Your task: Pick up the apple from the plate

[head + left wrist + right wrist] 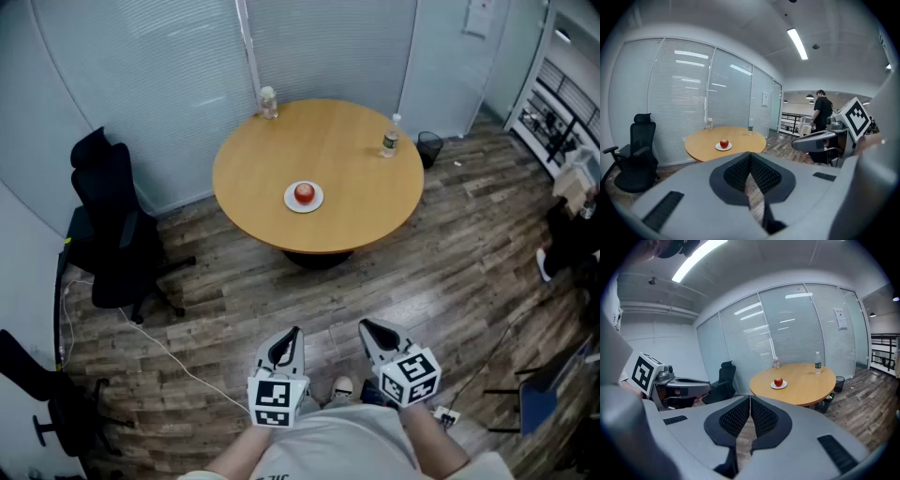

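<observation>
Head view puts the apple (305, 193) on its plate (289, 201) on the table (356, 150), well apart from you, so you're at the approach. Your left gripper (294, 332) and right gripper (367, 326) both have their jaws pressed together, empty; step closer, then spread one pair around the apple.

A round wooden worktop (328, 159) stands on a dark plank floor (450, 272), in front of glass walls with lowered blinds (159, 66). A clear jar (268, 101) stands at the worktop's far edge. Near its right edge is an upright water bottle (390, 139) with a green label. Just past that edge a black waste bin (429, 147) sits on the floor. A black office chair (112, 225) stands to the left. A white cable (173, 358) trails across the near floor. A person in dark clothes (821, 112) stands far off.
</observation>
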Motion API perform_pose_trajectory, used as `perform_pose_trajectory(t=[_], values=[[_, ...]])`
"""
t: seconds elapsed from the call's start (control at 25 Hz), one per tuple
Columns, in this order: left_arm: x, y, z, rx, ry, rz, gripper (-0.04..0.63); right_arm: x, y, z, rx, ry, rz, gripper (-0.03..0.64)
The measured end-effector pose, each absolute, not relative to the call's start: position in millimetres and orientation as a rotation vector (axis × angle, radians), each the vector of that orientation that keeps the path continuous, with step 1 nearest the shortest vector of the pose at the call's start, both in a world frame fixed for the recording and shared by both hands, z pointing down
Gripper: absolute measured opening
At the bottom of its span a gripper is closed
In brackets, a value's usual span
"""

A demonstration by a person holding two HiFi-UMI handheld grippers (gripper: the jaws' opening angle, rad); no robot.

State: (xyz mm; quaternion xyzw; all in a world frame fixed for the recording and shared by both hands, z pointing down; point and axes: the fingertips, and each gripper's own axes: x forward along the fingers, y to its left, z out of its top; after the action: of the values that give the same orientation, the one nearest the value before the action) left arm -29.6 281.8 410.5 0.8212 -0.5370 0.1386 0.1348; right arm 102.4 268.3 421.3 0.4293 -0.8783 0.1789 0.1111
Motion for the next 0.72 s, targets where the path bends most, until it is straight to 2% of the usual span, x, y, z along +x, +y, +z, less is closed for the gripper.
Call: perform_pose_trajectory(t=[0.52, 0.72], values=[[-44.1, 278.7, 413.5, 2.375, -1.529, 0.414, 0.003, 82.9, 269.5, 421.9, 1.246, -2.569, 0.528, 0.034], [-57.3, 276.1, 410.1, 2.39, -1.515, 0.401, 0.003, 78.9, 266.4, 424.8, 1.309, -2.563, 0.624, 0.034]])
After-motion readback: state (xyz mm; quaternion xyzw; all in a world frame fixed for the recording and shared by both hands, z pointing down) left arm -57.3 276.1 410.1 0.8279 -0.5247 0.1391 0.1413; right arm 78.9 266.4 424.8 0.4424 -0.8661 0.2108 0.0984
